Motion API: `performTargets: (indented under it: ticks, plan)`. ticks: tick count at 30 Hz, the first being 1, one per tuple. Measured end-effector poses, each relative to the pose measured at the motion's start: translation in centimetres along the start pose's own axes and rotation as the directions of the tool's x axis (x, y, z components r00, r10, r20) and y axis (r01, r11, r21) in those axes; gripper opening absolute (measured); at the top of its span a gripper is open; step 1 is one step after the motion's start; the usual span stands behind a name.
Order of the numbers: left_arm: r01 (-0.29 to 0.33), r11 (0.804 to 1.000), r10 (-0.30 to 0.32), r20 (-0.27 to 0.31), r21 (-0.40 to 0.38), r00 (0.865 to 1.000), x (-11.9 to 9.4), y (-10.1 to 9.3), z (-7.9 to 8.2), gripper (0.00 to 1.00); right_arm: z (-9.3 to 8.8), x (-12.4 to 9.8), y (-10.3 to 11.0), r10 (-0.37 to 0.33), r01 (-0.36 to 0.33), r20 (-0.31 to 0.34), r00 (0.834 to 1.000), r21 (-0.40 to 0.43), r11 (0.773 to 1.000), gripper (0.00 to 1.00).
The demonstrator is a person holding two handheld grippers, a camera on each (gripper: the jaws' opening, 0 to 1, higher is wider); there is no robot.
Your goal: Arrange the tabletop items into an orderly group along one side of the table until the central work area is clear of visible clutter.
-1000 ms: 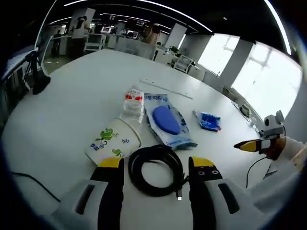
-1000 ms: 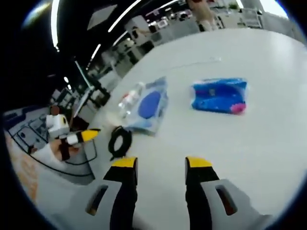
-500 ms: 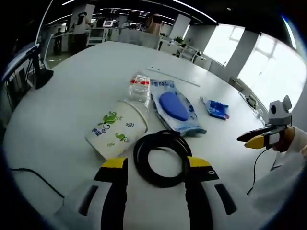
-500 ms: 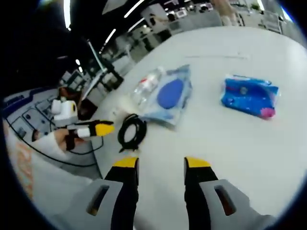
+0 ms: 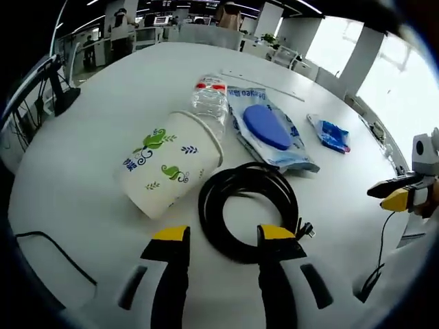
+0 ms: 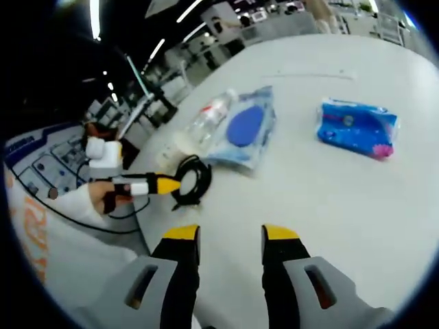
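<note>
With our left gripper point(image 5: 215, 236) spread wide over the limp, springy cable coil point(image 5: 248, 210), we should pinch its near bundled side, while our right gripper point(image 6: 223, 236) hangs parted, empty.

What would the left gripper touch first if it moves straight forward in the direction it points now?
Most likely the coiled black cable: the left gripper is open, and the near edge of the coil lies just ahead between its tips. The paper cup lies off to the side.
</note>
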State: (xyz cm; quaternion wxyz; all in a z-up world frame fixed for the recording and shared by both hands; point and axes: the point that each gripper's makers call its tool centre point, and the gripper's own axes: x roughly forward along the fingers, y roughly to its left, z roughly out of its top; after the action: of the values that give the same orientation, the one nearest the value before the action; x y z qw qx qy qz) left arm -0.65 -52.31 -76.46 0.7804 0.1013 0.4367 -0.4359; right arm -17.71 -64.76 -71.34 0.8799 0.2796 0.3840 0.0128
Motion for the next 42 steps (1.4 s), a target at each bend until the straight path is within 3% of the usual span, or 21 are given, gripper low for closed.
performTargets:
  ticks: [11,15,16,24,32,42]
  plan:
    - [-0.041,0.999,0.041,-0.008,-0.024,0.999,-0.1,0.6,-0.3,0.25,-0.2,0.0,0.1,0.002,-0.002,-0.001,1.000,0.007,1.000,0.32]
    - [-0.075,0.997,0.075,-0.004,0.001,0.997,-0.1,1.1,-0.4,0.13,-0.2,-0.1,0.0,0.000,0.000,0.001,1.000,0.011,1.000,0.31]
    - [-0.048,0.999,0.048,-0.001,-0.013,0.999,0.1,0.7,-0.4,0.12,-0.2,-0.1,0.0,0.001,-0.001,0.002,1.000,0.012,1.000,0.31]
    - [-0.068,0.991,0.071,0.019,-0.112,0.997,-0.5,1.3,-0.5,0.07,-0.3,-0.2,-0.1,0.001,-0.001,0.009,1.000,0.024,1.000,0.30]
    - [-0.041,0.991,0.048,0.052,-0.130,0.997,-1.6,0.4,-0.7,0.05,-0.4,-0.3,0.1,0.006,-0.006,0.007,1.000,0.029,1.000,0.29]
    - [0.032,0.999,-0.028,0.100,-0.041,0.995,-3.6,-1.9,0.6,0.01,-0.3,-0.4,0.6,0.022,-0.022,0.017,1.000,0.023,0.999,0.30]
